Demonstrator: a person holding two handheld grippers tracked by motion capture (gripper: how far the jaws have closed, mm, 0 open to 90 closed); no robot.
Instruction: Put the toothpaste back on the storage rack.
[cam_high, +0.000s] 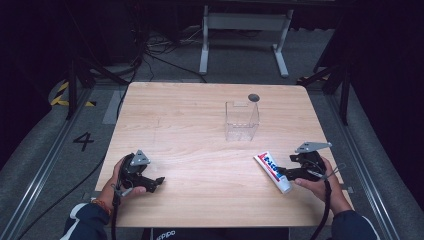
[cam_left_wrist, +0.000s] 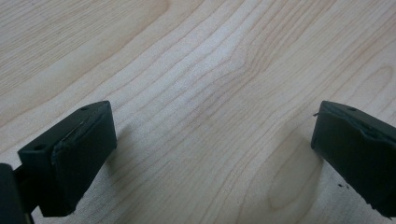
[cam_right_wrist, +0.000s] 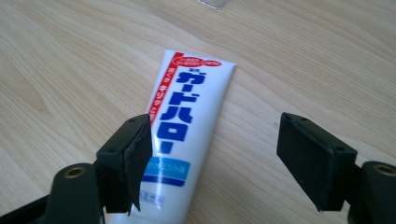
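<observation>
My right gripper (cam_right_wrist: 212, 156) hangs with jaws wide over the white plastic toothpaste tube with blue and red lettering (cam_right_wrist: 187, 126), which lies flat on the light wooden table (cam_high: 190, 120) near its right front edge. The tube sits off-centre, under one pad; closing now could pinch its edge and skid it away. My left gripper (cam_left_wrist: 212, 154) rests wide open, holding nothing.

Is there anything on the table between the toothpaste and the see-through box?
No. In the high view, only bare wood lies between the toothpaste tube and the clear box on the table.
</observation>
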